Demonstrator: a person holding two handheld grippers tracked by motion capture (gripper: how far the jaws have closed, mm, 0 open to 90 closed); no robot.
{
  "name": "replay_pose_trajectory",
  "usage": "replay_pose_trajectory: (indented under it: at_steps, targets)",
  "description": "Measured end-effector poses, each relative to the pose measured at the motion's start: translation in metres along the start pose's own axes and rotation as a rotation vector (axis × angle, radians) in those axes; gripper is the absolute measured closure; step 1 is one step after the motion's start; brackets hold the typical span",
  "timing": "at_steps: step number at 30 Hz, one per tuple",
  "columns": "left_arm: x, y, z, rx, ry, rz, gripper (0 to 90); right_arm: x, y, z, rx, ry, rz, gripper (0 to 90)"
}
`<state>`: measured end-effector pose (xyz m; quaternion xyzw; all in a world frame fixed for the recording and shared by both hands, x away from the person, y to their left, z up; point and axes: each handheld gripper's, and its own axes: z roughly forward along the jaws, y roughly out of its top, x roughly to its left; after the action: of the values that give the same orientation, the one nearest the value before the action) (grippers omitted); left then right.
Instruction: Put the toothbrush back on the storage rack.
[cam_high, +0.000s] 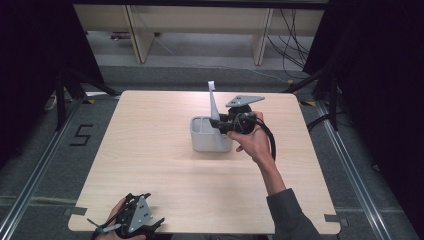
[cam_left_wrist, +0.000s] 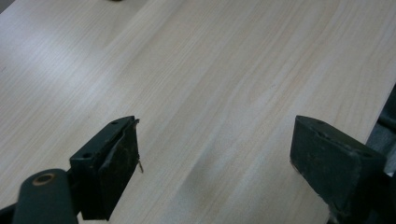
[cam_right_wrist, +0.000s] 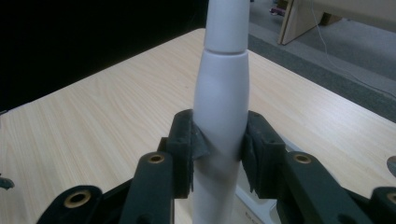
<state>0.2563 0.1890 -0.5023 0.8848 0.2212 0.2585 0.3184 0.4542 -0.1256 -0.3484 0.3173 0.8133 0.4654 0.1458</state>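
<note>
Centrally on the tabletop (cam_high: 150, 165) stands a white holder (cam_high: 210, 135); the right gripper (cam_right_wrist: 219, 144) clamps a white toothbrush (cam_right_wrist: 220, 93) (upright, handle down in the holder). Left gripper (cam_left_wrist: 215, 163) rests at the near edge, jaws apart, holding nothing.

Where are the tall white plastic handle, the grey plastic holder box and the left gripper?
tall white plastic handle (cam_right_wrist: 220, 98), right gripper view, mid shaft
grey plastic holder box (cam_high: 206, 140), high view, front wall
left gripper (cam_left_wrist: 215, 163), left gripper view, between fingertips
</note>
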Motion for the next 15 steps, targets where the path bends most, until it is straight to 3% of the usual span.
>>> replay_pose_trajectory:
  at_steps: [6, 8, 9, 14, 15]
  targets:
    - [0.0, 0.0, 0.0, 0.001, -0.002, 0.001, 15.0, -0.001, 0.015, 0.002, 0.012, -0.014, -0.023, 67.1]
    - [0.0, 0.0, 0.0, 0.0, -0.001, -0.001, 15.0, 0.001, 0.02, 0.003, 0.011, 0.012, 0.011, 67.1]
    - [0.0, 0.0, 0.0, 0.0, 0.0, -0.002, 15.0, 0.0, 0.022, 0.003, 0.006, -0.005, -0.011, 67.1]
    - [0.0, 0.0, 0.0, 0.0, -0.002, -0.002, 15.0, 0.001, 0.034, 0.005, 0.015, -0.015, -0.003, 67.1]
    - [0.001, 0.0, -0.001, 0.014, -0.004, 0.015, 15.0, 0.0, 0.037, 0.006, 0.024, -0.009, -0.011, 67.1]
